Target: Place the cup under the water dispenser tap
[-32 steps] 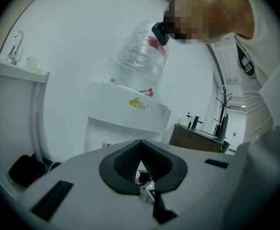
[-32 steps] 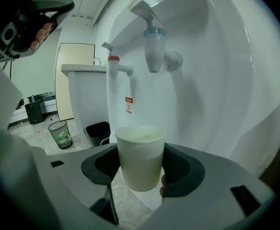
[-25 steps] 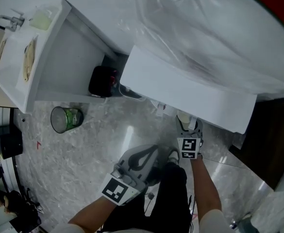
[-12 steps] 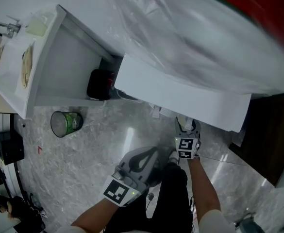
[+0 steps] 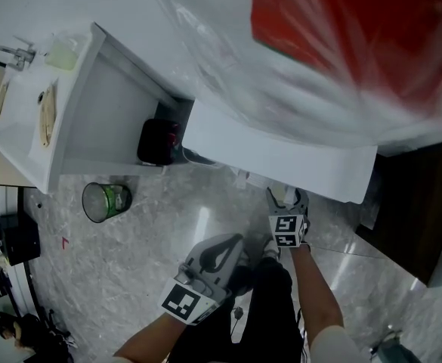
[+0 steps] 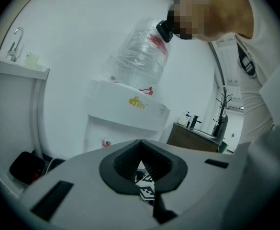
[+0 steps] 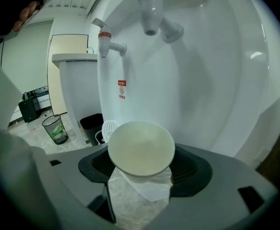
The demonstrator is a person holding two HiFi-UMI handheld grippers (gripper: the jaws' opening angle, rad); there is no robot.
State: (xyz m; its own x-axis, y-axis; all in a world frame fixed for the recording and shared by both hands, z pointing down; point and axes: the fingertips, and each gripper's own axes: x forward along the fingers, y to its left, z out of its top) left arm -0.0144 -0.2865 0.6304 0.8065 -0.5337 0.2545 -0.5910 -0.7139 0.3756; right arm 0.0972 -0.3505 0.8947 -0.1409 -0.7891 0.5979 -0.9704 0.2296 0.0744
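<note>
A white paper cup (image 7: pixel 141 150) stands upright between the jaws of my right gripper (image 7: pixel 140 178), which are opening. Floor shows between the cup and the left pad, so the pads no longer press on it. The cup sits inside the white water dispenser's (image 5: pixel 281 153) recess, below the grey tap (image 7: pixel 149 11) and to the right of the red tap (image 7: pixel 107 41). In the head view the right gripper (image 5: pixel 287 197) reaches under the dispenser's front. My left gripper (image 5: pixel 230 242) hangs back near the person's legs. Its jaws (image 6: pixel 142 164) are shut with nothing in them.
A mesh bin with a green liner (image 5: pixel 106 201) stands on the marble floor at the left. A black bin (image 5: pixel 159 142) sits between the dispenser and a white sink counter (image 5: pixel 24 104). A dark cabinet (image 5: pixel 417 203) is at the right.
The right gripper's jaws have spread wider around the cup and it has edged slightly toward the dispenser. The left gripper has stayed in place.
</note>
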